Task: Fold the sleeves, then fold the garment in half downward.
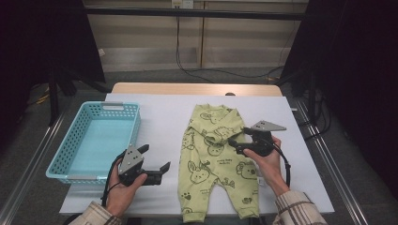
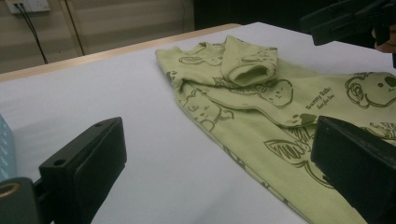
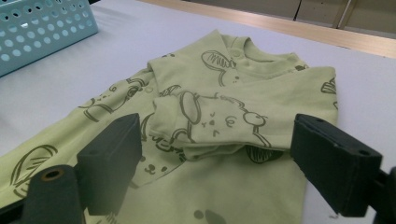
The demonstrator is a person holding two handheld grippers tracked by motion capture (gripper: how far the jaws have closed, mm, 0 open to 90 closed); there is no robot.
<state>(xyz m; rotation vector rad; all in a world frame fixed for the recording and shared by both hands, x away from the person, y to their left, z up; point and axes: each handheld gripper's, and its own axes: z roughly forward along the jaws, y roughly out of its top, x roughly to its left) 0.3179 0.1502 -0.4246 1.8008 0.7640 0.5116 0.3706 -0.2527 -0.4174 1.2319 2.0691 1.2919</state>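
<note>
Folding of a light green cotton baby romper with dark animal prints (image 1: 213, 161), laid flat on the white table cover (image 1: 159, 117), right of centre. Done so far, judging by the lie of the cloth: both sleeves turned in across the chest, the sleeve cuff (image 3: 210, 128) resting on the body panel. Left to do: legs not yet folded up, bundle not yet moved to the turquoise perforated plastic basket (image 1: 63, 164), standing at the left.

Right gripper (image 1: 239, 140) above the folded sleeve, jaws wide apart, grasping nothing. Left gripper (image 1: 157, 161) beside the romper's left edge, jaws spread, nothing between them.

Count: one romper, one basket, two grippers.
</note>
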